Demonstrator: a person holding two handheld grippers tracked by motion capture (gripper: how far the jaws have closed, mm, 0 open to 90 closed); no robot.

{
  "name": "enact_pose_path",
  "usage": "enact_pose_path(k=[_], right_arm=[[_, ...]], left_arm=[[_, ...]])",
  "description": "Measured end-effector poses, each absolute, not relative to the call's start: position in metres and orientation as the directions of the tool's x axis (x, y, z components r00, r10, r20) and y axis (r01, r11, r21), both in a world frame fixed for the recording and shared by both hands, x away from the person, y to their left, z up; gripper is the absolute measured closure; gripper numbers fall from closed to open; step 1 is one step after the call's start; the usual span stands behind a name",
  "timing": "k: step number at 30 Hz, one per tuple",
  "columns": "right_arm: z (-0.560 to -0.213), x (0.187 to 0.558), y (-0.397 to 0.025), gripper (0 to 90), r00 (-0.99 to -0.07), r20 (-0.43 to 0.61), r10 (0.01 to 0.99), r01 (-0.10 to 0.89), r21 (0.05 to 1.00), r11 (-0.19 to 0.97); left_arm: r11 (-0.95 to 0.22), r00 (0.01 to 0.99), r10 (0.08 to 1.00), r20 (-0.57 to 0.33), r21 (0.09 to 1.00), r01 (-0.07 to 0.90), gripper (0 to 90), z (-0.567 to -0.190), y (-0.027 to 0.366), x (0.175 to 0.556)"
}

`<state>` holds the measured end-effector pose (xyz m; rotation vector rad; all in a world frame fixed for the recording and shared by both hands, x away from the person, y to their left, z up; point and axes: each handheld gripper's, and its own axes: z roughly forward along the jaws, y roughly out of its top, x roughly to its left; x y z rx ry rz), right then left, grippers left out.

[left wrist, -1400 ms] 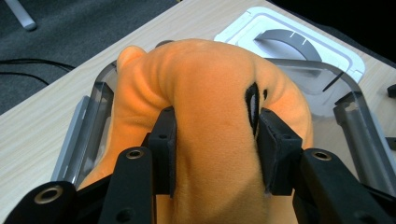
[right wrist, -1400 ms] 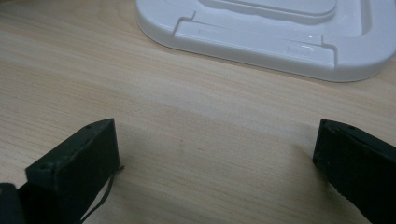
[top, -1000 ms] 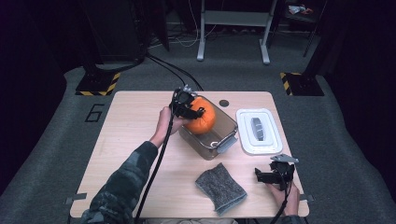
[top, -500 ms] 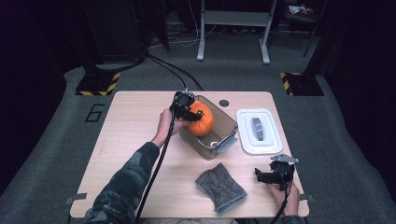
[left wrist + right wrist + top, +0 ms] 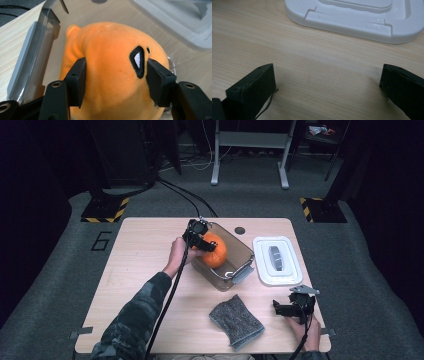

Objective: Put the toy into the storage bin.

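Observation:
An orange plush toy (image 5: 215, 250) with a black-and-white eye patch (image 5: 138, 60) sits inside a clear plastic bin (image 5: 240, 260) at the table's middle. My left gripper (image 5: 200, 237) is shut on the plush toy (image 5: 115, 75), one jaw pressed into each side, at the bin's left rim (image 5: 32, 55). My right gripper (image 5: 292, 309) rests open near the table's front right corner, its jaws spread wide over bare wood (image 5: 324, 75). The bin's white lid (image 5: 276, 260) lies flat to the right of the bin, and its near edge (image 5: 352, 22) is ahead of the right gripper.
A grey knitted cloth (image 5: 236, 321) lies near the front edge, left of the right gripper. A small dark round spot (image 5: 240, 230) marks the table behind the bin. The table's left half (image 5: 135, 265) is bare wood. Black cables trail from both grippers.
The left gripper has lowered the orange plush toy a little into the bin. The right gripper has stayed still.

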<state>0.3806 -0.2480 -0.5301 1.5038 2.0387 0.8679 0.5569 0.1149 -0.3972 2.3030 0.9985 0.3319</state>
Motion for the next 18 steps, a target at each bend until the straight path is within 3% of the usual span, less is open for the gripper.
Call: enact_pose_path(k=[9, 18], right_arm=[[-0.53, 0.3806, -0.248, 0.0, -0.297, 0.005, 0.955, 0.665, 0.718, 0.203], [-0.5301, 0.3806, -0.248, 0.0, -0.297, 0.004, 0.955, 0.665, 0.718, 0.204]], left_arm=[[-0.568, 0.686, 0.728, -0.006, 0.556, 0.607, 33.4, -0.4074, 0.1118, 0.5646], [-0.565, 0.699, 0.715, -0.023, 0.571, 0.596, 25.5, -0.4027, 0.1119, 0.5619]])
